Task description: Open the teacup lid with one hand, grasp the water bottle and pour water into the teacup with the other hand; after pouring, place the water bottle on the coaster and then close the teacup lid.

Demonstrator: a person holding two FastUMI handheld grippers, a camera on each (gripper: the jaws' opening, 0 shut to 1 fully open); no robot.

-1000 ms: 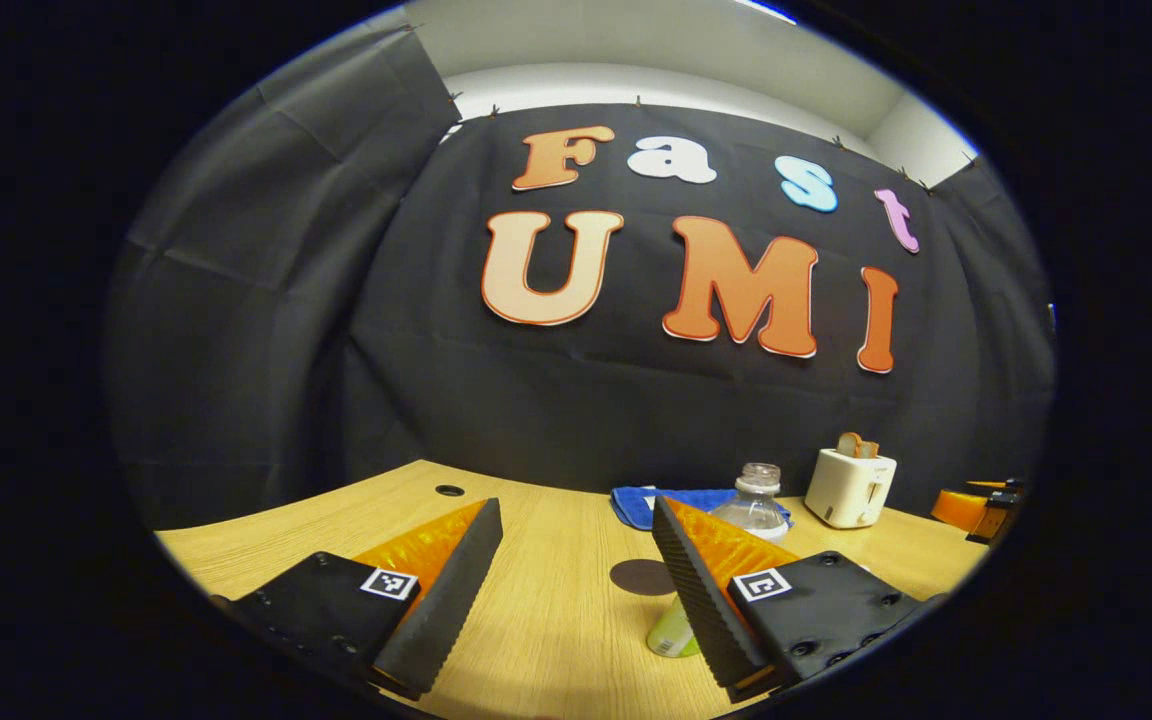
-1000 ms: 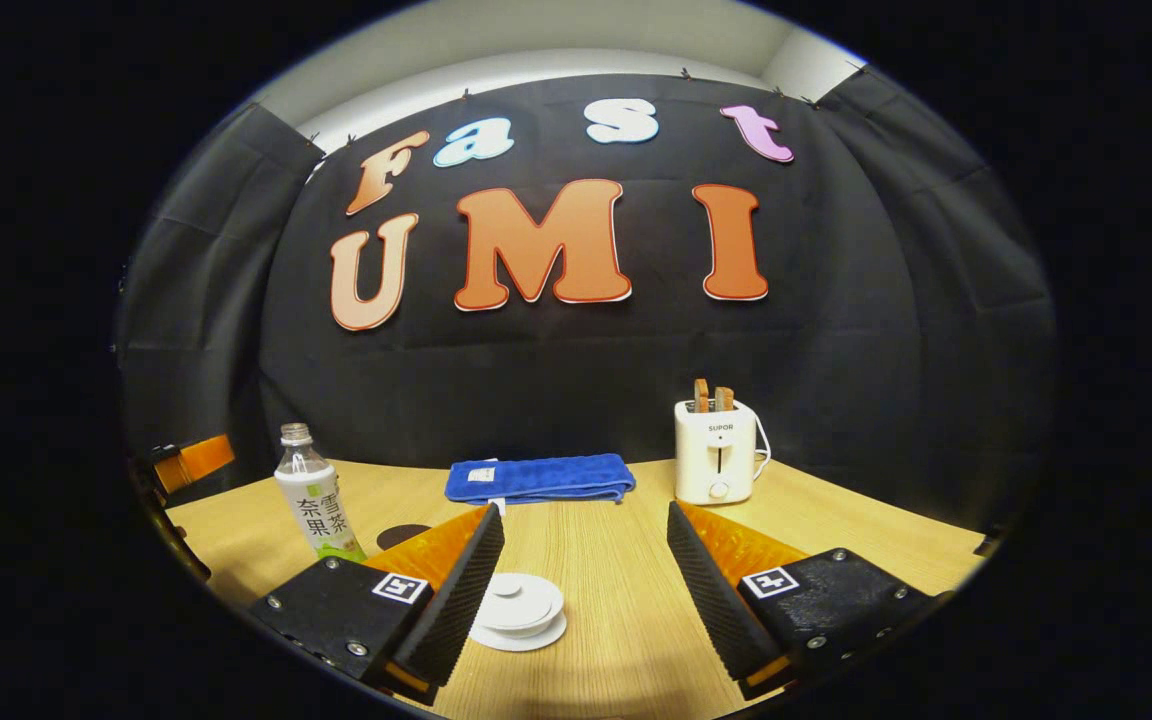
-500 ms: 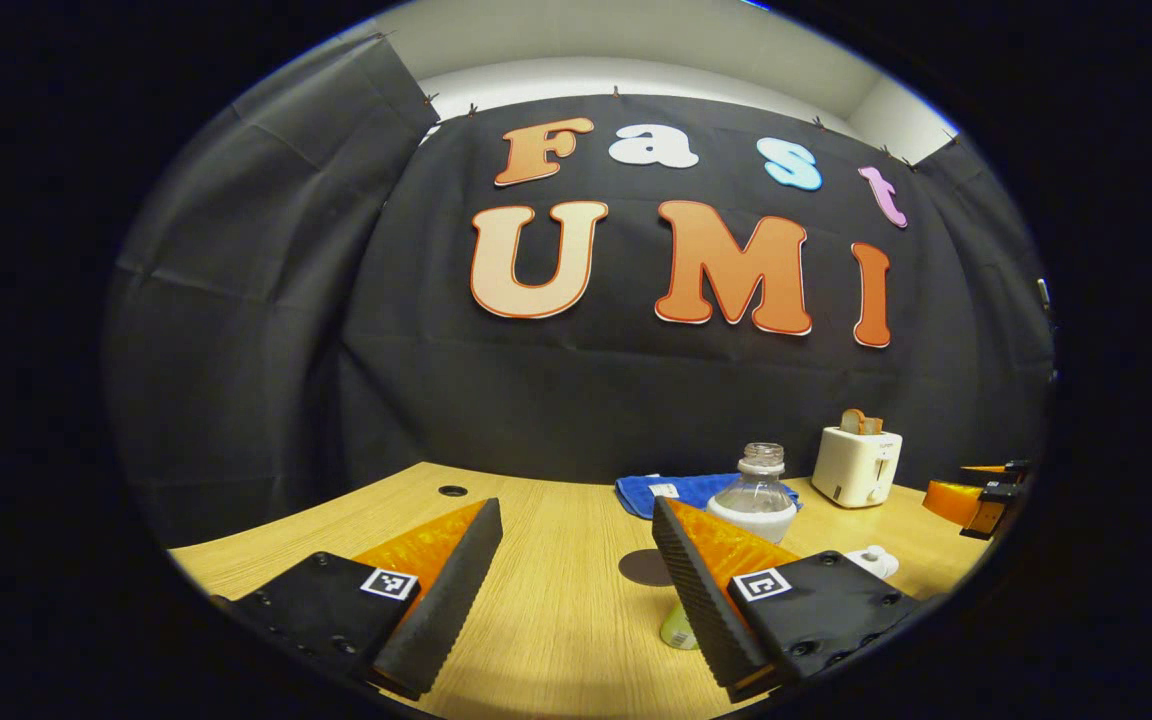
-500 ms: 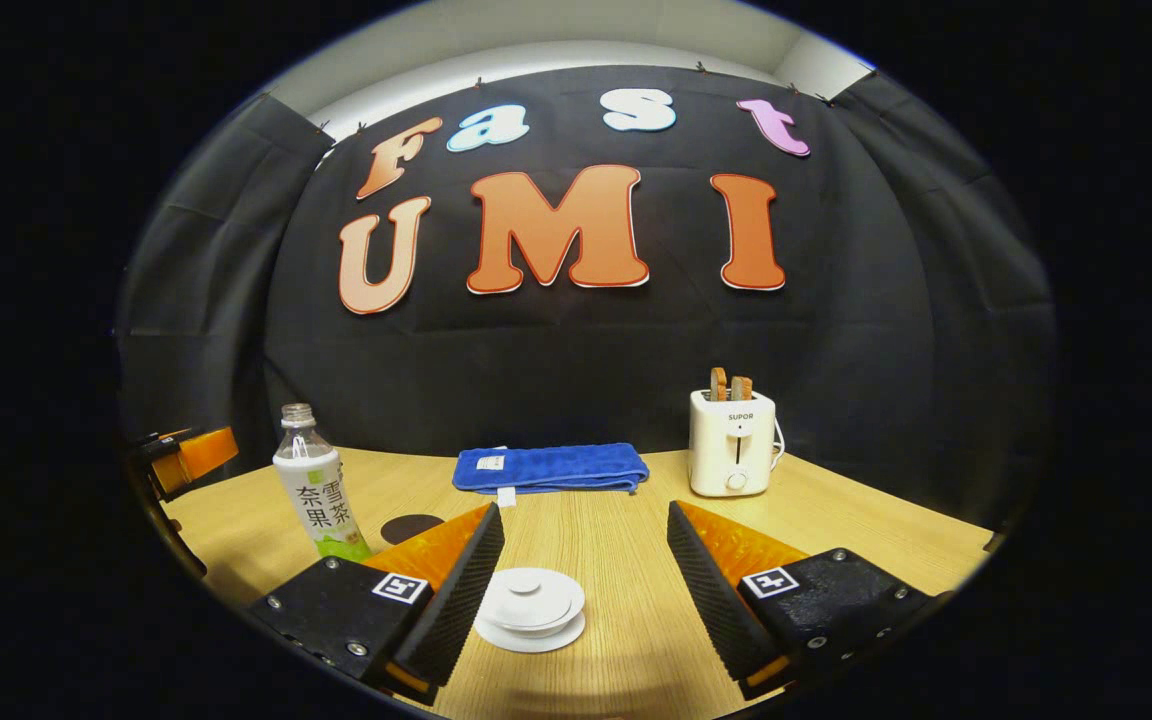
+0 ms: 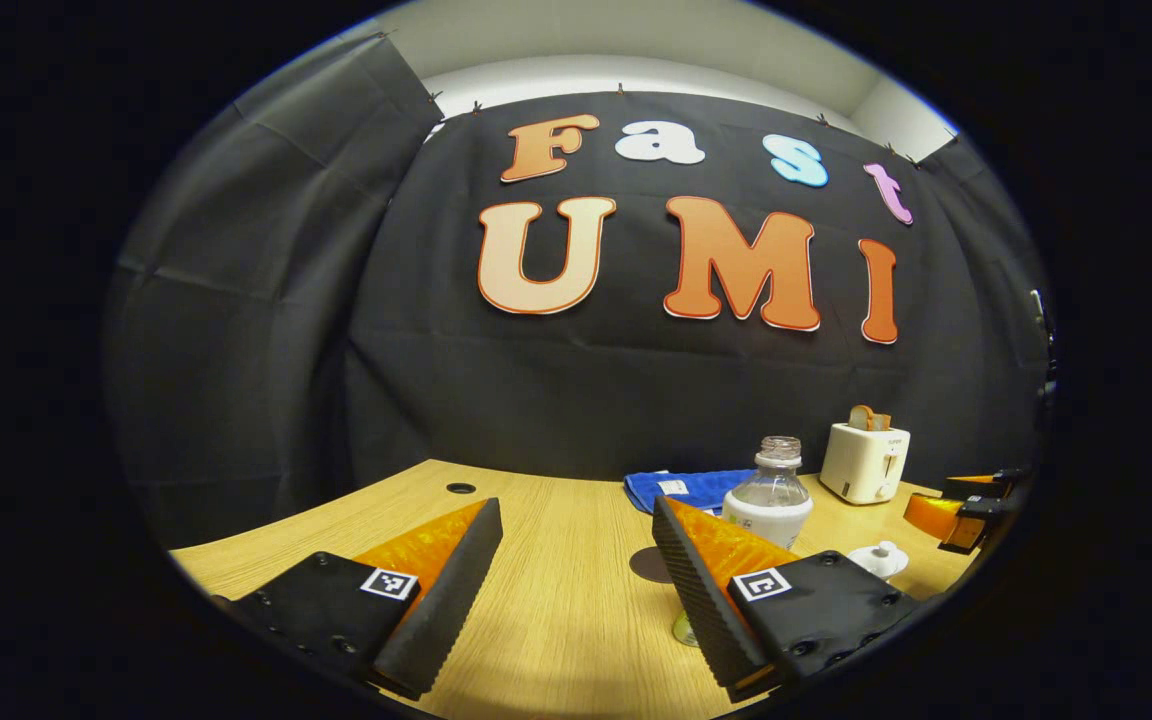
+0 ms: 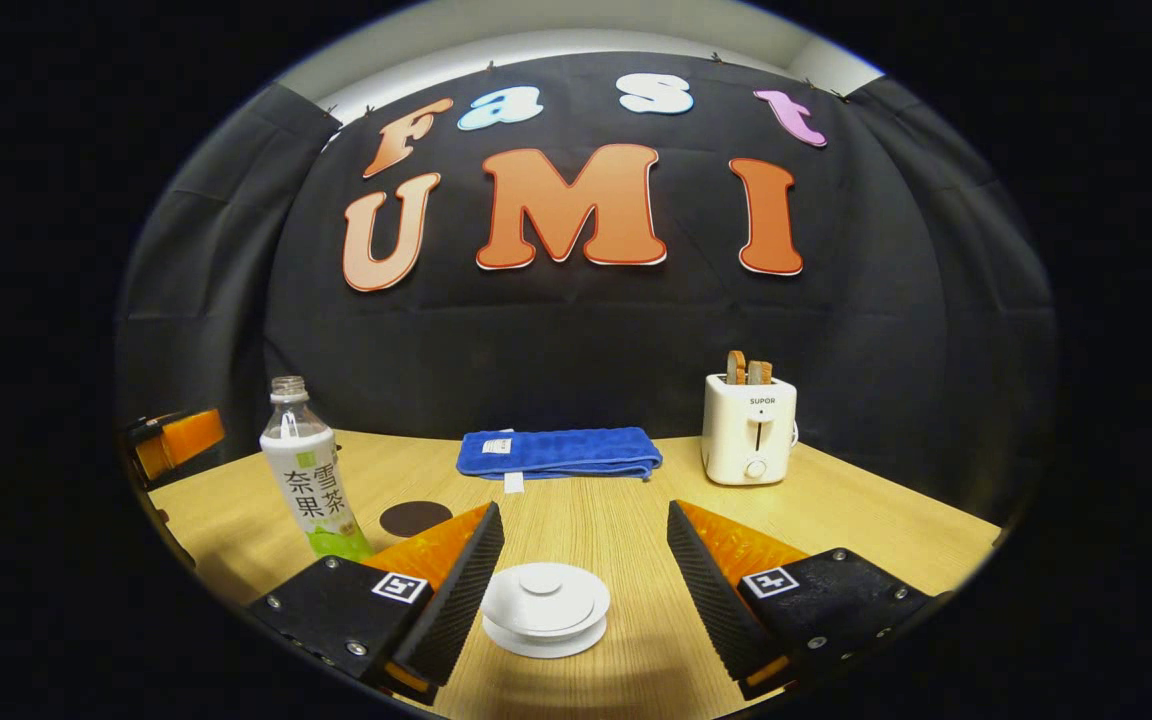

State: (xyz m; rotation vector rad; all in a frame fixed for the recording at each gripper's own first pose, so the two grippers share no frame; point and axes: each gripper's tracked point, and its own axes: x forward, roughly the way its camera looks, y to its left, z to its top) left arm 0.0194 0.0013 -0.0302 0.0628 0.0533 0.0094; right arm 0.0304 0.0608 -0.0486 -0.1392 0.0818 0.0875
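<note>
A white lidded teacup (image 6: 545, 608) on its saucer sits low on the wooden table, just ahead of my open right gripper (image 6: 584, 580) and nearer its left finger. An uncapped clear water bottle (image 6: 307, 473) with a white and green label stands upright to the left. A dark round coaster (image 6: 415, 517) lies behind it. In the left gripper view the bottle (image 5: 768, 498) rises behind the right finger of my open left gripper (image 5: 576, 575), with the coaster (image 5: 651, 564) beside it and the teacup (image 5: 879, 557) farther right.
A folded blue cloth (image 6: 558, 453) lies at the back of the table (image 6: 866, 520), and a white toaster (image 6: 750, 428) with bread slices stands to its right. A cable hole (image 5: 460, 488) marks the table's far left. The other gripper (image 6: 172, 443) shows at the left edge.
Both grippers have moved forward and slightly lower. The teacup has grown larger and closer between the right gripper's fingers; the bottle has shifted right in the left gripper view.
</note>
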